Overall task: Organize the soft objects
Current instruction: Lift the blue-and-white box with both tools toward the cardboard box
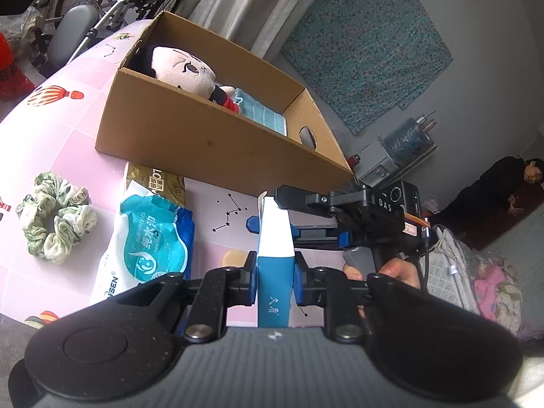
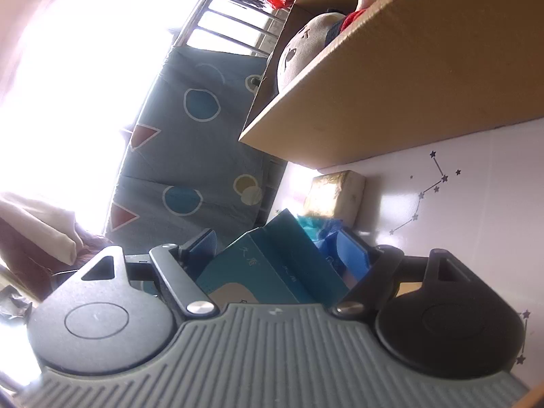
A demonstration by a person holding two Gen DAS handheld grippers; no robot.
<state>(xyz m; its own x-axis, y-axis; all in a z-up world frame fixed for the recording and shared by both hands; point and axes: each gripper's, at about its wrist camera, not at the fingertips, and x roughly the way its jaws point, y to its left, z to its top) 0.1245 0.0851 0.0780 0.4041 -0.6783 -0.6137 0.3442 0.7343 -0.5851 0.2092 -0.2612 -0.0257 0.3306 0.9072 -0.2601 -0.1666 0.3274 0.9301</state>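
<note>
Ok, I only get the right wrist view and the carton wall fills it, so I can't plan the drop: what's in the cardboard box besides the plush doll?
Observer: A folded light-blue towel lies in the cardboard box, beside the plush doll.
Operator: Anything soft left out?
Observer: Yes, a green-and-white scrunchie lies on the pink tablecloth, left of the wet-wipes pack.
Operator: And the left gripper?
Observer: The left gripper is shut on the near end of the teal-and-white box that your view shows.
</note>
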